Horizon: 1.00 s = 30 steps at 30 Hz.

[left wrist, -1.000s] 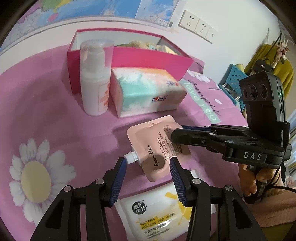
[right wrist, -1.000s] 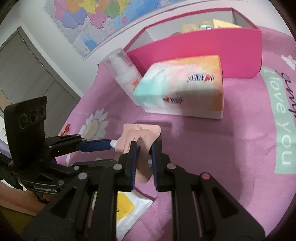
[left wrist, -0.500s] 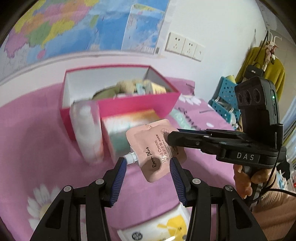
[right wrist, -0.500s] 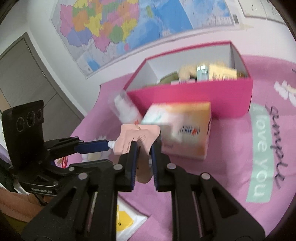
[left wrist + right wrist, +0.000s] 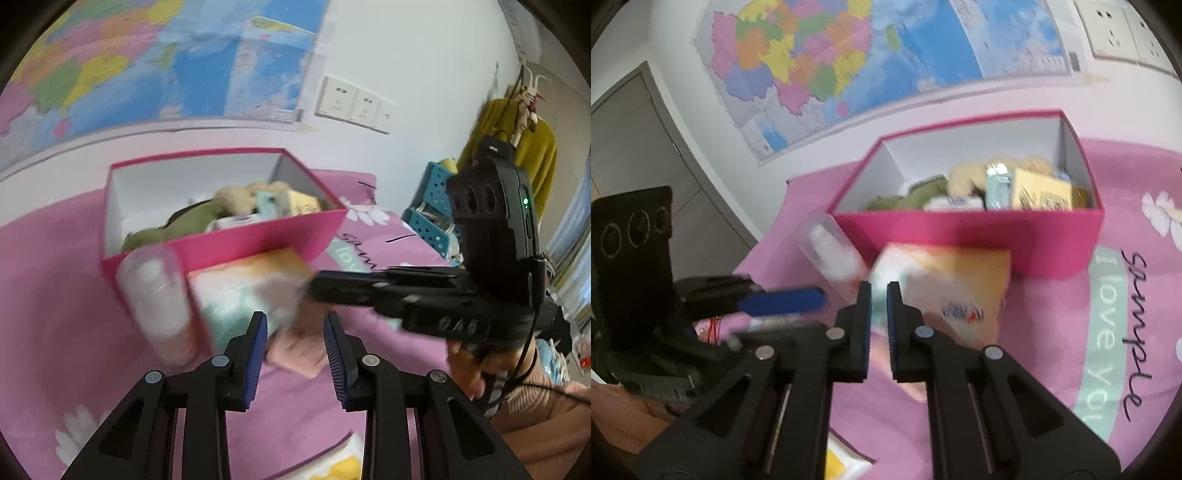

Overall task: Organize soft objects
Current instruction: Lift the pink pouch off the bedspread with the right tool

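Left tongs (image 5: pixel 294 318): wide apart, gripping nothing; blurred pink pouch (image 5: pixel 295 347) shows between fingers.
Right tongs (image 5: pixel 878 291): narrow gap; possibly pinching pouch, motion blur, cannot tell.
Pouch: low, in front of pink box (image 5: pixel 258 243), nearer than tissue pack (image 5: pixel 240 291) at box front wall.
Handling, judged: light, floppy, slick film, contents shift. Pinch flat sealed edge, not belly.
Look: salmon-pink, flat, print unreadable.

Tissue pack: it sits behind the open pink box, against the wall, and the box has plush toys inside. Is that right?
Not quite. The tissue pack lies in front of the pink box, on the near side, not behind it against the wall; the right wrist view shows this. The rest holds: the box is open, with plush toys inside.
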Motion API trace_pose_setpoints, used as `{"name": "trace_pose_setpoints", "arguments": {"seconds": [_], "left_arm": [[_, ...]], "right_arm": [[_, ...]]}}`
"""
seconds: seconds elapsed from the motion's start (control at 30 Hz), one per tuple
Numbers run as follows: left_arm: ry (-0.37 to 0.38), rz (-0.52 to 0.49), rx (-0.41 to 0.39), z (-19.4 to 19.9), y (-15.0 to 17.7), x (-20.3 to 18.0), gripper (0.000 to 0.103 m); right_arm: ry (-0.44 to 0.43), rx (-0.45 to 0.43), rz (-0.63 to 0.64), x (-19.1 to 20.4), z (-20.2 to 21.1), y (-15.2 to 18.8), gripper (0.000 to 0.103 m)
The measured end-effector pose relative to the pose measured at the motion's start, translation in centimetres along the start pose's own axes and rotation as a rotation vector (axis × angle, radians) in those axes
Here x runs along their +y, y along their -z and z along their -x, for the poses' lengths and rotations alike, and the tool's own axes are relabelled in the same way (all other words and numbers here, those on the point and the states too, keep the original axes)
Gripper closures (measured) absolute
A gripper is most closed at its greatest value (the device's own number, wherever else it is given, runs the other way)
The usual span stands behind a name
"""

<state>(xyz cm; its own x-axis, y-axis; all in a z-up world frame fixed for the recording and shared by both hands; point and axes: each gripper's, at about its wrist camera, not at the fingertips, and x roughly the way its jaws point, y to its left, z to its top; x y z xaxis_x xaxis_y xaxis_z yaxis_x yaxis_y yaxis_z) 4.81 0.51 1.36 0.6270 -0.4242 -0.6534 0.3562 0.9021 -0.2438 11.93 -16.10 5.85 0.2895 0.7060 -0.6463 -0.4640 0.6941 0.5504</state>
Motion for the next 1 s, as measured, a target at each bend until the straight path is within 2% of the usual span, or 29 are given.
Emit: {"name": "trace_pose_setpoints", "arguments": {"seconds": [0.07,0.1,0.13,0.27,0.53,0.83,1.0], "left_arm": [[-0.006,0.015,0.021,0.0,0.8,0.8,0.067],[-0.012,0.021,0.031,0.1,1.4,1.1,0.067],[-0.012,0.026,0.044,0.0,2.0,1.3,0.065],[0.0,0.029,0.1,-1.3,3.5,1.1,0.063],[-0.023,-0.032,0.093,-3.9,2.1,-0.5,0.063],[-0.079,-0.109,0.048,-5.6,-0.3,-1.9,0.063],[-0.068,-0.113,0.078,-6.5,-0.2,-1.8,0.065]], "right_arm": [[0.009,0.008,-0.013,-0.8,0.4,0.8,0.086],[0.03,0.007,-0.03,-1.4,0.6,1.1,0.075],[0.046,0.006,-0.043,-1.8,0.7,1.4,0.068],[0.078,-0.008,-0.137,-4.4,1.6,3.2,0.067],[-0.003,0.086,-0.263,-6.2,0.4,7.1,0.067],[-0.032,0.076,-0.268,-5.7,-0.7,6.9,0.067],[-0.033,0.07,-0.274,-5.7,-0.6,7.1,0.07]]}}
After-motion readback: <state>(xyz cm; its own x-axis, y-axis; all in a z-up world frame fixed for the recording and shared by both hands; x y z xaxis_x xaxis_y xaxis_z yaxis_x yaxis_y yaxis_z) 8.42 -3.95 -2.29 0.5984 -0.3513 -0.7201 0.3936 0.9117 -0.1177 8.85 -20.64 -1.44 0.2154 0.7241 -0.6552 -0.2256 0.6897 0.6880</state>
